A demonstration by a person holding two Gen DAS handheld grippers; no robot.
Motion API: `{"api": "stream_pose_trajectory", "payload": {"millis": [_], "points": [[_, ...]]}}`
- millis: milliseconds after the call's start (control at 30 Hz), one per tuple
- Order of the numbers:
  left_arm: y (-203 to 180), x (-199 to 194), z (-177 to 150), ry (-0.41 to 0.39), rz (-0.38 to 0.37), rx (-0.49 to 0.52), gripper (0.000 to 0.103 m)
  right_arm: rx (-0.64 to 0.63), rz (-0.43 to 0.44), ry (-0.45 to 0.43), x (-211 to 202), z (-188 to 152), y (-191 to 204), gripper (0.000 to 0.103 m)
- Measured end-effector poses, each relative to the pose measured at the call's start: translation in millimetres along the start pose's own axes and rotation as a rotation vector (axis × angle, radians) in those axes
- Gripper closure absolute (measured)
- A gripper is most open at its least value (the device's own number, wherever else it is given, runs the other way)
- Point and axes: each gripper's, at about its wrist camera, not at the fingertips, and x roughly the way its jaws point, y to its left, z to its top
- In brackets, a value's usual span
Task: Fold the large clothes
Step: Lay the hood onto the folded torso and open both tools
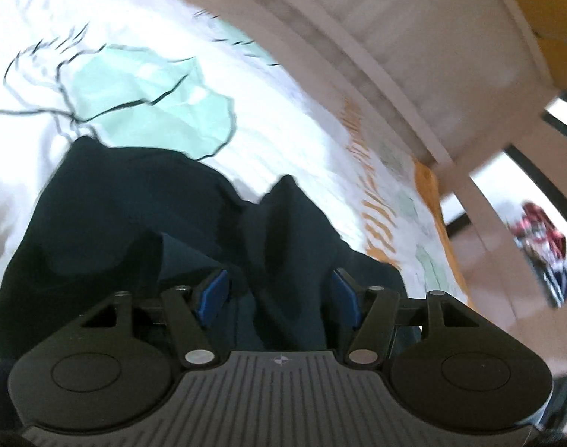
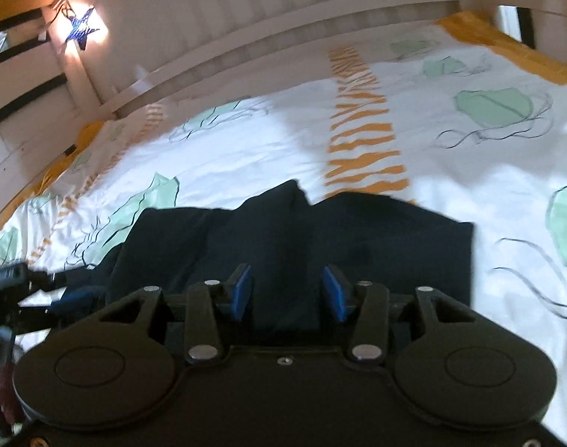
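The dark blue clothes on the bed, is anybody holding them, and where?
Nothing is held. The left hand-held gripper and right hand-held gripper both stand open over the dark navy garment lying on the bedspread.

**Bed and what lies on it**

A bed carries a white cover (image 2: 268, 156) printed with pale green shapes, thin dark lines and an orange striped band, with an orange border at the far edge. 1 dark navy garment (image 2: 320, 238) lies rumpled directly on it, bunched into folds. A pale slatted frame (image 2: 246, 26) runs along the far side.
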Motion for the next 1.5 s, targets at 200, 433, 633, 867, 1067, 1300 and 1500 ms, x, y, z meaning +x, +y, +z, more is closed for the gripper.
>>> {"api": "stream_pose_trajectory", "payload": {"millis": [200,433,633,867,1067,1300,1500], "points": [[10.5,24.3,4.3,0.044,0.022,-0.076,0.044,0.063,0.010,0.030,14.9,-4.6,-3.0,0.049],[0.0,25.7,1.7,0.031,0.049,0.022,0.044,0.066,0.010,0.045,18.4,-9.3,-3.6,0.049],[-10.8,12.2,-7.5,-0.020,0.077,0.098,0.045,0.077,0.013,0.043,17.2,-11.8,-4.8,0.049],[-11.7,-6.8,-19.0,0.003,-0.035,0.045,0.045,0.085,0.026,0.044,15.2,-13.5,-7.0,0.050],[-5.2,23.9,-15.1,0.094,-0.062,-0.057,0.044,0.085,0.027,0.051,18.4,-13.6,-6.2,0.049],[-14.7,27.1,-4.6,0.078,-0.090,0.009,0.095,0.055,0.045,0.055,18.9,-13.4,-2.8,0.081],[-18.2,2.6,-0.5,0.021,-0.104,0.083,0.095,0.042,0.120,-0.024,-5.3,-4.7,3.0,0.091]]}}
